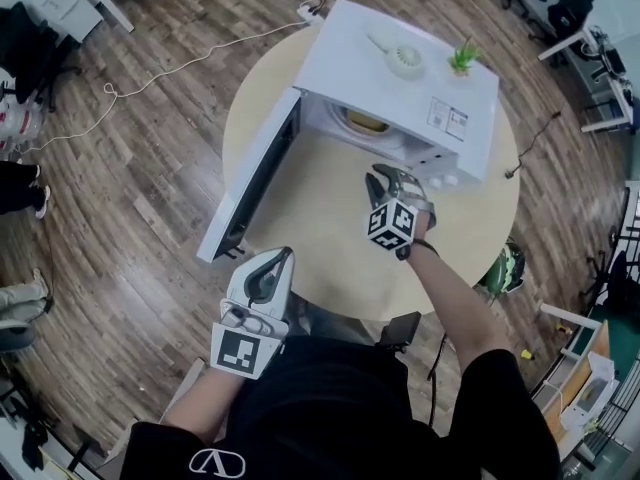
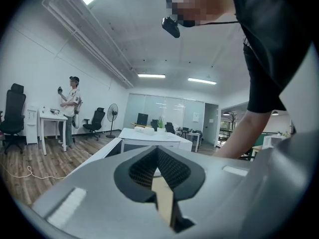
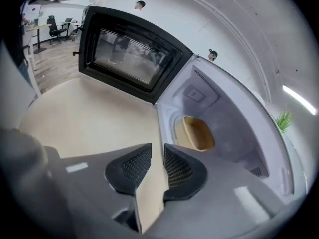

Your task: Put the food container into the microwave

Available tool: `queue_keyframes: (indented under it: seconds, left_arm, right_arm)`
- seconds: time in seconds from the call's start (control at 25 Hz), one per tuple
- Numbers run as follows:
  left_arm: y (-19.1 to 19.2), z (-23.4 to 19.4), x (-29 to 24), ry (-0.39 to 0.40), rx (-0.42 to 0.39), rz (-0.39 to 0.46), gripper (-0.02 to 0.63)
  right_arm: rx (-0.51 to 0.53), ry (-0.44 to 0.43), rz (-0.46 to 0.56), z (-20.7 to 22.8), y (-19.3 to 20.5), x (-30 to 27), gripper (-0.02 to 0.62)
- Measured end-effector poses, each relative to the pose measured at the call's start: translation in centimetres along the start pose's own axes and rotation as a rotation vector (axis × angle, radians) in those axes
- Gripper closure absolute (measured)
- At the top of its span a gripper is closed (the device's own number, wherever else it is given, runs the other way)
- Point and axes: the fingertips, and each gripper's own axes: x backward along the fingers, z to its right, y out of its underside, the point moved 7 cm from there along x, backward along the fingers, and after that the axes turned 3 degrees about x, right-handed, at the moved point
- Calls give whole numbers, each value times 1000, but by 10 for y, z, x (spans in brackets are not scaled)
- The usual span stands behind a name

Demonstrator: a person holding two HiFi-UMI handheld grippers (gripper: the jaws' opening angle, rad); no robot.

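Right gripper view looks straight into the open microwave (image 3: 234,108). The yellow food container (image 3: 198,132) stands inside it, just ahead of the right claw (image 3: 157,152) and a little to its right, not touching it. Its long axis seems to run side to side along the door opening; which way its mouth faces I cannot tell. This claw is released, its pads slightly apart, with only the bare surface (image 3: 84,113) showing between them. The door (image 3: 132,54) stands wide open ahead and to the left of it. Head view gives only a thin yellow edge of the container (image 1: 365,122) under the microwave's (image 1: 350,48) top, but it alone shows the left claw (image 1: 281,258), low and well behind the right claw (image 1: 385,178), near the person's body. Left gripper view shows the left claw (image 2: 157,151) clenched on nothing, its pads meeting at the tips.
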Motion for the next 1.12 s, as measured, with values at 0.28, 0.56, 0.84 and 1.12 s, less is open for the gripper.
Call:
queue_keyframes:
  seconds: [0.28, 0.56, 0.84, 1.12]
  left_arm:
    - [-31, 6, -11, 42, -25, 52, 606]
    - [-68, 24, -25, 100, -57, 125, 606]
    - [-117, 41, -31, 161, -123, 258, 606]
    - [-153, 57, -28, 203, -141, 332, 606]
  right_arm:
    - [-96, -149, 2, -50, 10, 94, 520]
    - [-222, -167, 158, -63, -32, 201, 571]
    - [-361, -112, 485, -44, -86, 288, 583]
    - [-561, 134, 799, 5, -100, 357, 584]
